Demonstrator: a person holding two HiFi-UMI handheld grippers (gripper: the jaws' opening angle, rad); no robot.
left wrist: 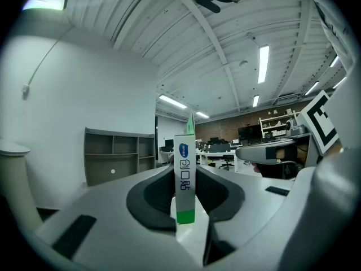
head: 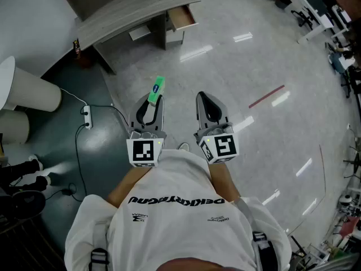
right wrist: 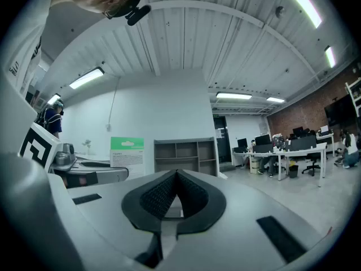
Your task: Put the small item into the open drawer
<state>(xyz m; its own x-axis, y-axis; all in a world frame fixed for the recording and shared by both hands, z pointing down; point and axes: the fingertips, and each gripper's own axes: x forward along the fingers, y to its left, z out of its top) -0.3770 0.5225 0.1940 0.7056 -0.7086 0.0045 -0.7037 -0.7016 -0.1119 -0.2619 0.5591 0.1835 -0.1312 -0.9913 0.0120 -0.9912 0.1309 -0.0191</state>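
Left gripper (head: 153, 101) clamps box (head: 157, 87), seemingly toothpaste; right gripper (head: 202, 97) closed.

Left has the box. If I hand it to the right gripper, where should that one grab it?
The free far end of the box, past the tips of the left gripper. Open the right gripper, now shut and empty, and come from the right. The box is slim and flat-sided, so jaws should probably seat squarely on opposite faces.
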